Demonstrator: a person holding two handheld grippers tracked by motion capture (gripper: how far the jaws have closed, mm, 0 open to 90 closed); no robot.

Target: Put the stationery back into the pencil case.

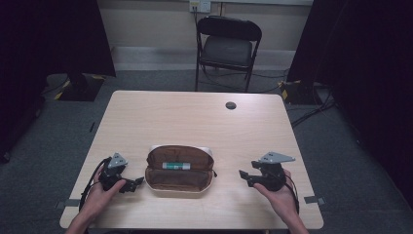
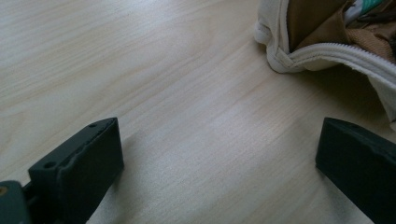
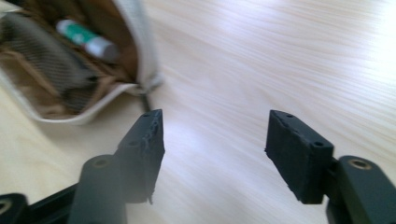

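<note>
Cream-and-brown fabric pouch [image 1: 180,170] lies unzipped and spread open on the near middle of the wooden table [image 1: 195,117], between your two hands. Inside it, toward the far side, sits a small tube [image 1: 176,165] with a green-and-white label; there is print on it but it's too small and blurred to read in any view, so no brand to report. Your left gripper [image 1: 139,182] rests low on the table just left of the pouch, jaws spread wide with nothing between them; the left gripper view shows bare wood between the pads and the pouch's white zipper edge [image 2: 327,53] up at the far right, near but not touching. Your right gripper [image 1: 242,174] is off to the right of the pouch, apart from it, jaws parted and empty; the right gripper view shows the pouch's open end [image 3: 74,70] and the tube [image 3: 86,39] up left, ahead of the left pad, with a dark zipper pull [image 3: 147,100] hanging at the pouch corner just beyond that pad. Path between either gripper and the pouch is unobstructed tabletop. Farther out: a round dark cable grommet [image 1: 231,105] at the far right of the table, a black folding chair [image 1: 228,46] behind the far edge, tape marks [image 1: 314,200] on the near corners, cables on the grey carpet at right.
</note>
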